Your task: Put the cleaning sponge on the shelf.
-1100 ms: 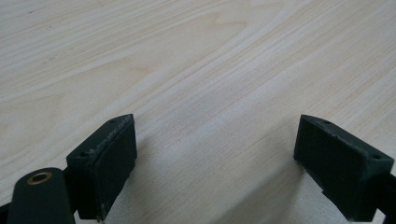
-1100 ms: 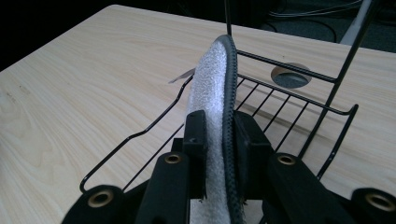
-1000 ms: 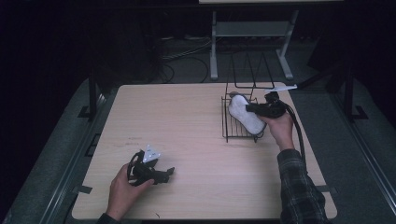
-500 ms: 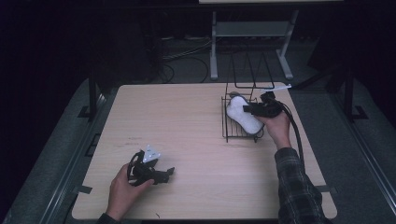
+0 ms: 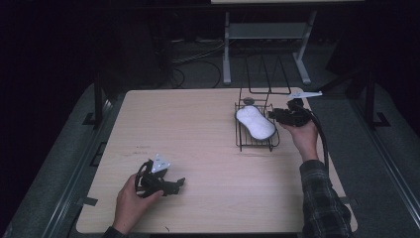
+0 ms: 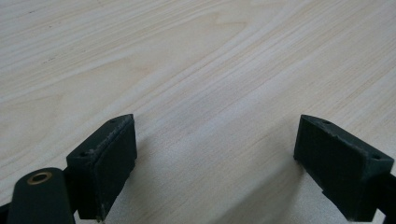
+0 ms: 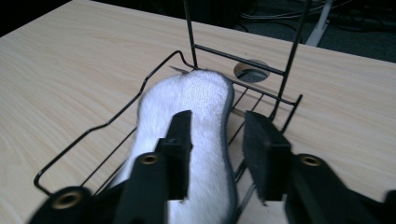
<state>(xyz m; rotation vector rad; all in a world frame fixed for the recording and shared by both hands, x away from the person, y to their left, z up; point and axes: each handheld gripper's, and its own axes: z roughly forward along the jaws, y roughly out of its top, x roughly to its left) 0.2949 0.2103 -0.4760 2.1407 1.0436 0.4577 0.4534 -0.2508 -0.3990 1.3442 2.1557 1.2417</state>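
Note:
A white fuzzy slipper [image 5: 255, 122] [image 7: 196, 93] with a grey rim lies in a black wire rack [image 5: 242, 144] [image 7: 93, 130] at the table's back right. My right gripper [image 5: 275, 115] [image 7: 217, 121] reaches in from the rack's right side. Its jaws have just been closing, and they straddle the slipper's grey edge: one pad is over the white top, the other stands a little off the rim. My left gripper [image 5: 178, 184] [image 6: 215, 130] rests low over the bare wood near the front left, open with nothing between its jaws.
The wooden table [image 5: 198, 129] has a round cable hole [image 5: 248, 101] [image 7: 251, 72] just behind the rack. The rack's tall wire uprights [image 7: 289, 56] rise at its far end. A grey metal stand [image 5: 267, 29] and cables lie on the floor beyond the table.
The right gripper has shifted slightly at the rack's right side while the slipper stays in the rack. The left hand and its gripper have not moved.

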